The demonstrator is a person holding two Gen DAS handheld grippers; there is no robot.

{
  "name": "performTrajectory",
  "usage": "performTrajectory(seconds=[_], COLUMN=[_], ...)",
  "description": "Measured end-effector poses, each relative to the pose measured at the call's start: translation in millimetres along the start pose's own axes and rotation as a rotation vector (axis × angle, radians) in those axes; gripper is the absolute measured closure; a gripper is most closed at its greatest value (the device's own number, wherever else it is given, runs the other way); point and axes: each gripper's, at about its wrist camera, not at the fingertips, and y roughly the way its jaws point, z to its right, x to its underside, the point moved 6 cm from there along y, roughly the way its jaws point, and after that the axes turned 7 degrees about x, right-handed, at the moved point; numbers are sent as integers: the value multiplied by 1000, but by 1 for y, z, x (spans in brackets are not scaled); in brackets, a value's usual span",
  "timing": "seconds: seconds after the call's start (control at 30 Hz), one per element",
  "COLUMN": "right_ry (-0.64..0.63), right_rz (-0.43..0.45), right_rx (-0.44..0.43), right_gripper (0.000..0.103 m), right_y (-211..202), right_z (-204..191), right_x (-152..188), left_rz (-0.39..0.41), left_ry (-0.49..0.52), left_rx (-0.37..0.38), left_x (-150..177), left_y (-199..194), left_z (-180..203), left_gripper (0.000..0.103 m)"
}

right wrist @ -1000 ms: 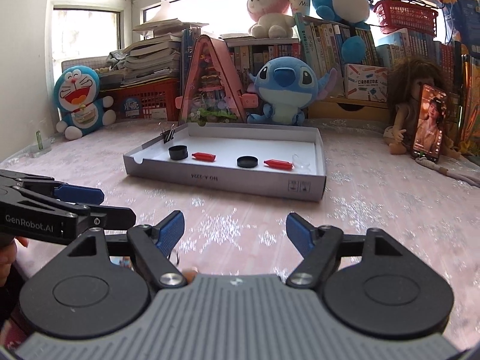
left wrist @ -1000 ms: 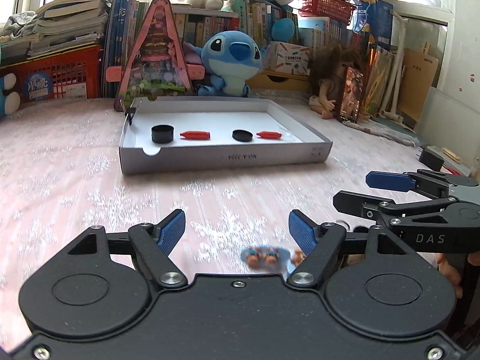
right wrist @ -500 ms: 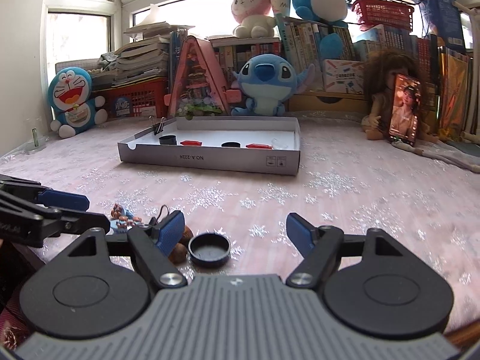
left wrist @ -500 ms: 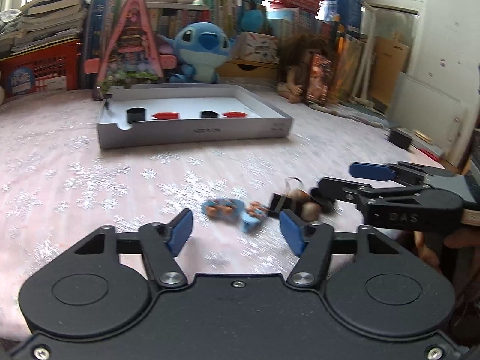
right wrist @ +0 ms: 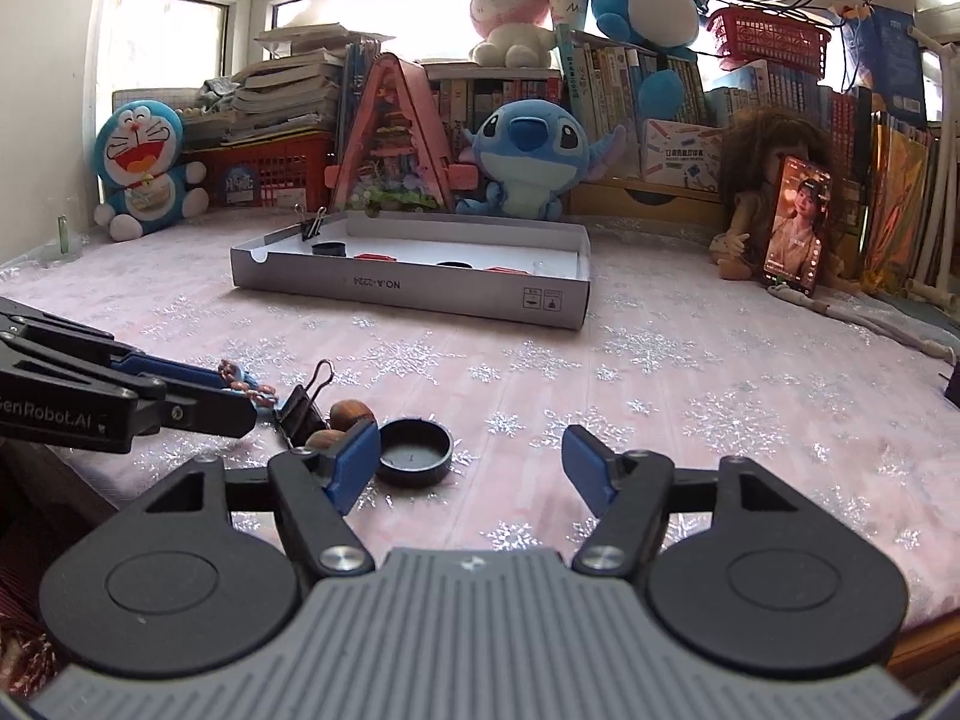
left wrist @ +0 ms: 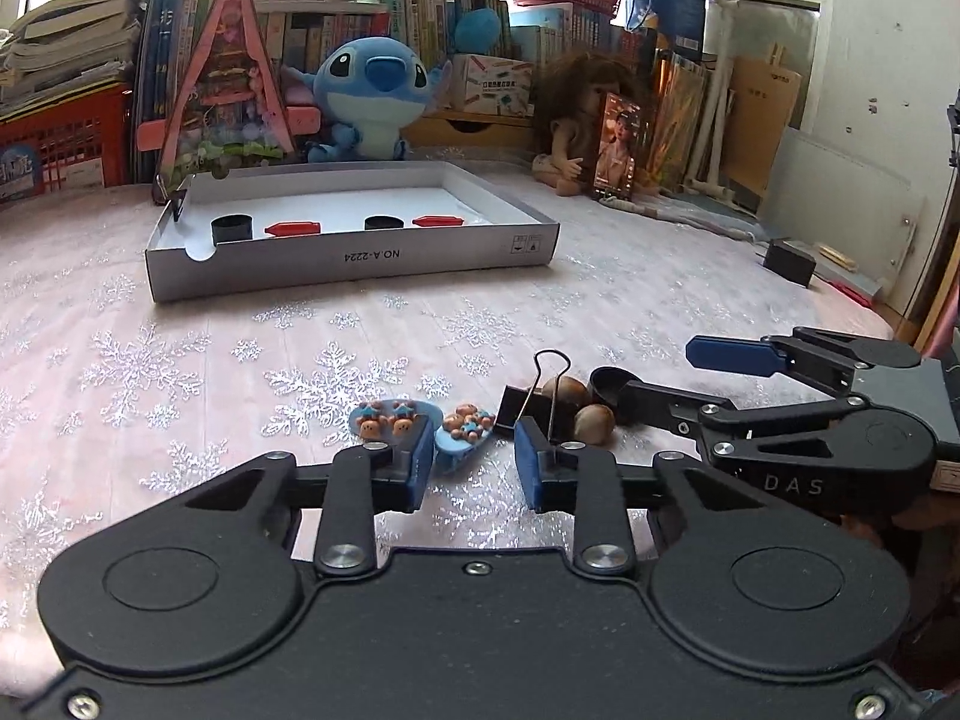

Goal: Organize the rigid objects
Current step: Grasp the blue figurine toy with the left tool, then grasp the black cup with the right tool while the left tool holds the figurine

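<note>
Left tool (left wrist: 474, 463) closing around a blue clip (left wrist: 462, 433); right tool (right wrist: 471, 463), marked "DAS", closing, nothing between; box (left wrist: 360, 261) ahead reads "NO.A-2224".

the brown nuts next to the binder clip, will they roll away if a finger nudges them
Probably: the two nuts look rounded, smooth and hard, so a push could send them rolling over the flat cloth. The binder clip sits right beside them and might stop them that way. They likely slip from a loose pinch.

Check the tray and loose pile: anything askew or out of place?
Tray looks tidy: caps and red pieces in a neat row, a binder clip on its left wall. The oddity is the jumble in front: blue hair clips, black binder clip, two nuts and a cap bunched together, unsorted.
</note>
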Motion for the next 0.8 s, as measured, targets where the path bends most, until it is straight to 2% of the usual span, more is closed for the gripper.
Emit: performTrajectory(seconds=[0.17, 0.3, 0.4, 0.6, 0.8], right_ry=[-12, -22, -21, -13, -31], right_rz=[6, 12, 11, 7, 28], right_rx=[7, 12, 11, -16, 15], right_gripper=[30, 32, 33, 33, 33], right_y=[0, -1, -3, -4, 0], right_z=[-1, -1, 0, -1, -8], right_x=[0, 0, 0, 2, 2], left_rz=[-4, 5, 14, 22, 38], left_ry=[4, 1, 9, -9, -32], left_rx=[-8, -28, -47, -76, -109], left_x=[-1, -1, 1, 1, 1], left_y=[7, 11, 9, 4, 0], left_z=[-1, -3, -3, -9, -17], left_gripper=[76, 83, 85, 85, 85])
